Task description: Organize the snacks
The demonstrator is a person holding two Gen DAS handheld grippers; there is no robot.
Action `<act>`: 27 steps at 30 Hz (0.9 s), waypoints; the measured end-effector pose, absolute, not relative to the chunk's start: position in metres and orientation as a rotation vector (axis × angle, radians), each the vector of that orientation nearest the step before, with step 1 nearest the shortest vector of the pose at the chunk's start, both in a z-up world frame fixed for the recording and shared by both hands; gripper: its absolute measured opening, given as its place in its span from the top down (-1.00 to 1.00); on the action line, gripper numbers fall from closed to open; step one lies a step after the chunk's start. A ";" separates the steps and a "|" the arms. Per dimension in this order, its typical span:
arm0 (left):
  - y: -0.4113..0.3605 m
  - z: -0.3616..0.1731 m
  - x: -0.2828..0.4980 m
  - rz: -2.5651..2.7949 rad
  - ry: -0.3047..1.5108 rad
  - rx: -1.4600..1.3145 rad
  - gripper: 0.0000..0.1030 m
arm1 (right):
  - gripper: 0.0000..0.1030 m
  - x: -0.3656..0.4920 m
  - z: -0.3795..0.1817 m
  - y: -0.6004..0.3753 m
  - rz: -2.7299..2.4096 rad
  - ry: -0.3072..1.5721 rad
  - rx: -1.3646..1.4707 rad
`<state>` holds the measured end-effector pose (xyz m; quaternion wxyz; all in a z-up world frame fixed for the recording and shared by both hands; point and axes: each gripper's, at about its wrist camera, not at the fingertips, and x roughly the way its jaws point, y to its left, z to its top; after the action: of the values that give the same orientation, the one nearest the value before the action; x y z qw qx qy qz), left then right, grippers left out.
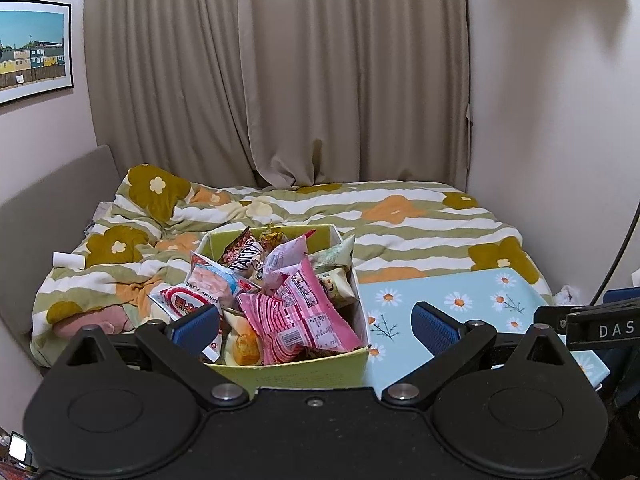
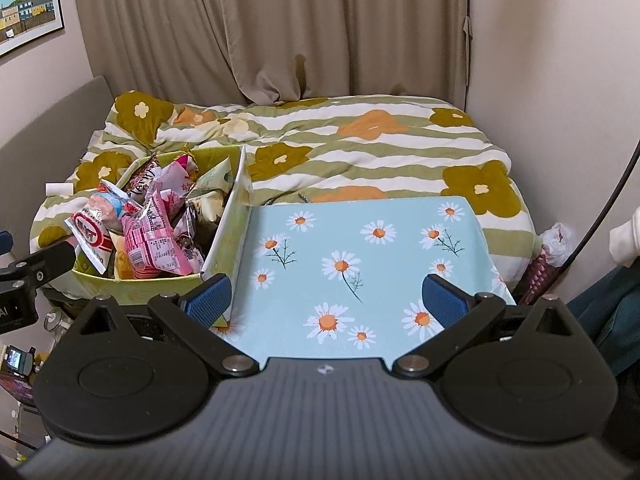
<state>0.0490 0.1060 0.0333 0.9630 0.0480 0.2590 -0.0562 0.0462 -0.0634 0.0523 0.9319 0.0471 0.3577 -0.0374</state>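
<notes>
A light green cardboard box stands heaped with several snack packets. A pink striped packet lies on top at the front, a red and white shrimp-flake packet at its left. My left gripper hovers open just above the box's near edge, nothing between its blue fingers. My right gripper is open and empty over a light blue daisy-print surface, to the right of the box.
Box and daisy surface rest on a bed with a green, white and orange flowered duvet. Beige curtains hang behind. A framed picture is on the left wall. A black cable and crumpled bags are at the right.
</notes>
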 end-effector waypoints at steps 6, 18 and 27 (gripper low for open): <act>0.107 0.033 0.048 -0.113 0.525 0.097 -1.00 | -1.00 0.046 0.052 -0.064 -0.078 0.732 0.096; 0.109 0.033 0.048 -0.113 0.528 0.097 -1.00 | -1.00 0.047 0.050 -0.065 -0.080 0.734 0.095; 0.111 0.032 0.047 -0.113 0.531 0.094 -1.00 | -1.00 0.048 0.050 -0.065 -0.082 0.735 0.097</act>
<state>0.0474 0.1108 0.0323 0.9623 0.0466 0.2622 -0.0556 0.0480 -0.0645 0.0499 0.9313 0.0475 0.3588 -0.0400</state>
